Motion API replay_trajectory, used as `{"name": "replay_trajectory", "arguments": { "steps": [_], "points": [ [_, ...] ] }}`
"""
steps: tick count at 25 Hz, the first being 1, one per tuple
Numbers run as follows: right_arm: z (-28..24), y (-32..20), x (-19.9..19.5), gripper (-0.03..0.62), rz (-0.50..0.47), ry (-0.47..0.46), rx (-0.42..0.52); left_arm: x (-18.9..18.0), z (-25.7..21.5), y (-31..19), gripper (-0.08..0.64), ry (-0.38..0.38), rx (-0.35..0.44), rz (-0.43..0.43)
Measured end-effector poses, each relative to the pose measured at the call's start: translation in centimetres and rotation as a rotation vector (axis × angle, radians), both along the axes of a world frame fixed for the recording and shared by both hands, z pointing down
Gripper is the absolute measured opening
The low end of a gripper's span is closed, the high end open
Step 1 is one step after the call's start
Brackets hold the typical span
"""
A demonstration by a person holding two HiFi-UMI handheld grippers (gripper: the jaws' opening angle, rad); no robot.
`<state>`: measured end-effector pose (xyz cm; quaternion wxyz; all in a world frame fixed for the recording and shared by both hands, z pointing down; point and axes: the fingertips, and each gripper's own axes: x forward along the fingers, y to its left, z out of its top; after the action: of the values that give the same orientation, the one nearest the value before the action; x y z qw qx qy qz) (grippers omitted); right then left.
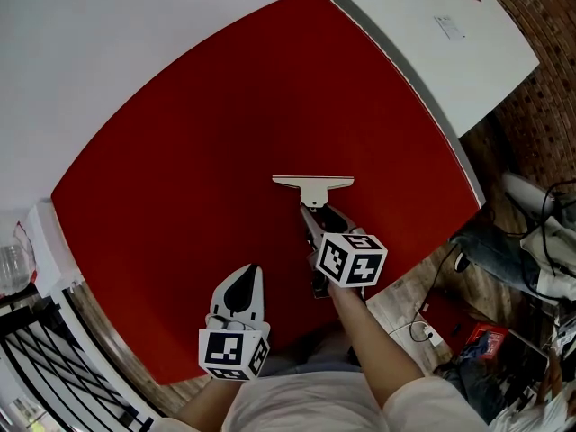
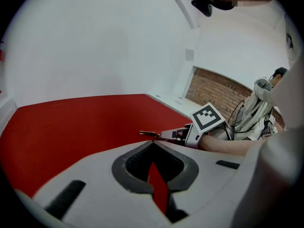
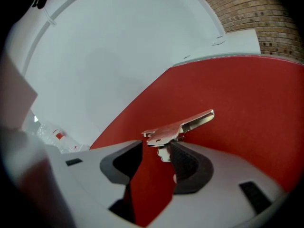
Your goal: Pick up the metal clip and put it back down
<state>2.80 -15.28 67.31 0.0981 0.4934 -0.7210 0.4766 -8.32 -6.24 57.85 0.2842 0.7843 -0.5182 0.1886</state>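
The metal clip point(image 1: 313, 185) is a flat T-shaped piece lying on the red table point(image 1: 207, 151) near its middle, wide bar away from me. My right gripper point(image 1: 317, 219) stands just behind it, jaws open, the clip's narrow handle point(image 3: 175, 129) at the jaw tips beside the right pad point(image 3: 186, 163) and not pressed. The left gripper view shows the clip point(image 2: 149, 134) low over the table in front of the right gripper point(image 2: 178, 134). My left gripper point(image 1: 249, 273) hovers near the table's front edge, left of the right one, shut with nothing in it point(image 2: 152, 145).
A white counter point(image 1: 432, 34) runs along the table's far right edge. Bags and cables point(image 1: 531, 232) clutter the floor at the right. A drinking glass point(image 1: 11, 264) and a black rack point(image 1: 45, 367) stand at the lower left. Plastic bottles point(image 3: 54, 137) lie beyond the table's left end.
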Motion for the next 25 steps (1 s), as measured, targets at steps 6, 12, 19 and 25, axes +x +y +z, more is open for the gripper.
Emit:
{"name": "replay_trajectory", "arguments": {
  "steps": [6, 12, 19, 25],
  "points": [
    [0.4, -0.6, 0.2, 0.164, 0.074, -0.040, -0.036, -0.4, 0.2, -0.2, 0.006, -0.008, -0.001, 0.000],
    [0.4, -1.1, 0.4, 0.157, 0.077, -0.036, -0.039, -0.5, 0.4, -0.4, 0.006, -0.009, -0.012, -0.001],
    [-1.2, -2.0, 0.7, 0.071, 0.117, -0.100, 0.005, -0.6, 0.4, -0.5, 0.006, -0.008, -0.014, -0.009],
    [-2.4, -2.1, 0.3, 0.034, 0.114, -0.132, 0.036, -0.7, 0.3, 0.1, 0.006, -0.004, -0.015, -0.004]
  ]
}}
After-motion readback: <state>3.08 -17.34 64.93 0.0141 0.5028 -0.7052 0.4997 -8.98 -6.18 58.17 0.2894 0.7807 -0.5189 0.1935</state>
